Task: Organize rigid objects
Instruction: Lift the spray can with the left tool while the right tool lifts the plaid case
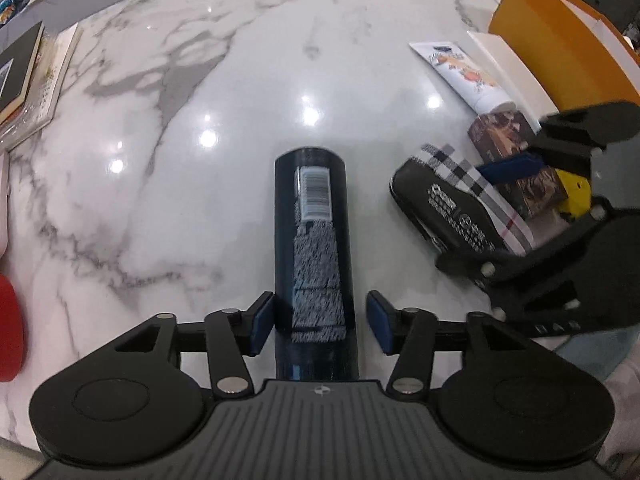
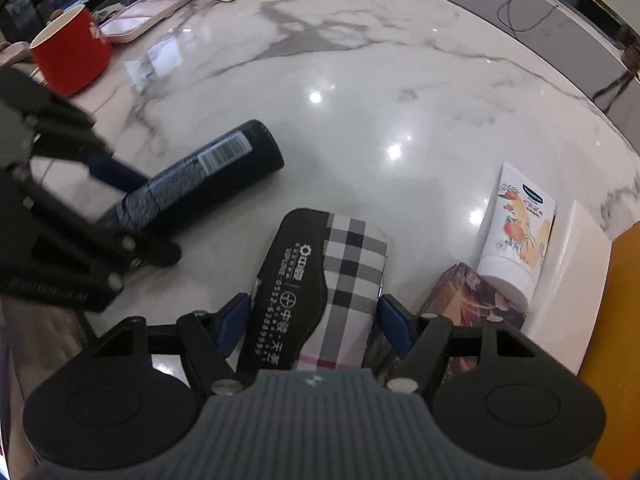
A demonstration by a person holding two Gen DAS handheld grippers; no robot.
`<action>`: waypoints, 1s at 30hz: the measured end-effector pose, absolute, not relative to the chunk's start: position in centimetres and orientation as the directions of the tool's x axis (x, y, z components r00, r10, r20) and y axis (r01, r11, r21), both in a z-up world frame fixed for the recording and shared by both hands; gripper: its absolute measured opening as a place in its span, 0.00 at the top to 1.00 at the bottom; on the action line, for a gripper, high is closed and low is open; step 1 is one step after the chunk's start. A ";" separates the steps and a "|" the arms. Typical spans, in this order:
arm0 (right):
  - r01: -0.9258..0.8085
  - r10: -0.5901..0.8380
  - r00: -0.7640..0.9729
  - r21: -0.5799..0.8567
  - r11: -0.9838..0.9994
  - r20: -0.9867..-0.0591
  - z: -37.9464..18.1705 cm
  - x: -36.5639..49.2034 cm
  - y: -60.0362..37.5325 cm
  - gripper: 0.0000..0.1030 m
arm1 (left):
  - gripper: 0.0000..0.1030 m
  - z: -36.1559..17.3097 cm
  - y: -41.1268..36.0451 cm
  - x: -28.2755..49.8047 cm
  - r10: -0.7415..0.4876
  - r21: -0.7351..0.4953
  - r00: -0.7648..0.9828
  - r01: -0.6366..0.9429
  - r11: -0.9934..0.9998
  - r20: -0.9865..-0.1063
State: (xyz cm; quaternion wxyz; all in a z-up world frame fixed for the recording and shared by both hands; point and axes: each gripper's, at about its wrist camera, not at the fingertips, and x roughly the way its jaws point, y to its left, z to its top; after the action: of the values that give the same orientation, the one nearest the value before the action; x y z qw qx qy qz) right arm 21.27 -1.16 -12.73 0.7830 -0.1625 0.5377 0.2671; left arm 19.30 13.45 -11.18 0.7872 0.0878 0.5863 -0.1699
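So the left gripper (image 1: pixel 320 322) has the dark can (image 1: pixel 311 240) sitting right between its jaws, lying flat on the marble (image 1: pixel 240 80); the can's long axis runs straight out ahead along the fingers, near end tucked back toward the gripper body, far end pointing away. Jaws are spread, not pinching yet; the left pad looks like it's touching or almost touching the can wall, and there's a visible gap on the right pad's side. That's the bit everything hinges on imo: can in line with the fingers means a plain squeeze should catch it across its width, no twisting needed; round and slick though, so it might roll toward the gap side as the pads come in. Over on the other side the right gripper (image 2: pixel 312 320) is straddling the plaid case (image 2: pixel 320 280), again long axis running ahead between the jaws; pads sit just beside its edges, can't tell if they're actually pressing, so I won't call it a grip. To the right of those jaws are the brown box (image 2: pixel 460 300) and the white tube (image 2: pixel 516 232), close together next to an orange box (image 1: pixel 560 48); left hand's clearly nearer the can, right hand nearer that cluster.
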 end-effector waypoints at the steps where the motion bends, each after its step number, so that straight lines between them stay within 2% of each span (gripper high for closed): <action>1: -0.595 0.249 0.278 0.038 0.803 -0.928 -12.7 21.2 -1.4 0.31 | 0.36 -11.3 13.5 19.5 -0.168 -0.064 0.262 0.363 0.929 -0.950; 10: -0.571 0.272 0.303 0.055 0.819 -0.913 -12.9 22.1 -1.0 0.25 | 0.34 -11.5 13.2 21.8 -0.169 -0.066 0.291 0.334 0.940 -0.942; 15: -0.589 0.273 0.307 0.043 0.807 -0.912 -13.1 22.2 -0.5 0.20 | 0.34 -11.6 12.4 22.2 -0.135 -0.017 0.311 0.354 0.935 -0.941; 21: -0.583 0.282 0.299 0.059 0.810 -0.912 -13.0 22.5 -1.1 0.22 | 0.29 -11.6 12.6 22.5 -0.110 -0.001 0.285 0.357 0.934 -0.952; 25: -0.577 0.280 0.305 0.058 0.815 -0.910 -13.0 22.4 -1.3 0.26 | 0.40 -11.5 13.1 22.1 -0.129 -0.015 0.294 0.360 0.933 -0.947; 27: -0.579 0.280 0.312 0.052 0.813 -0.908 -12.9 22.2 -1.2 0.30 | 0.54 -11.3 12.9 21.8 -0.131 -0.014 0.295 0.368 0.930 -0.946; 30: -0.577 0.283 0.311 0.056 0.815 -0.907 -12.8 22.0 -1.3 0.31 | 0.54 -11.2 12.7 21.5 -0.119 -0.005 0.294 0.362 0.932 -0.948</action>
State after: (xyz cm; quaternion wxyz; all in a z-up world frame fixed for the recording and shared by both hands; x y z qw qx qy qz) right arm 21.99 -1.25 -12.84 0.7973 -0.1411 0.5214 0.2695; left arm 21.52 12.70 -11.19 0.7975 0.1056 0.5745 -0.1507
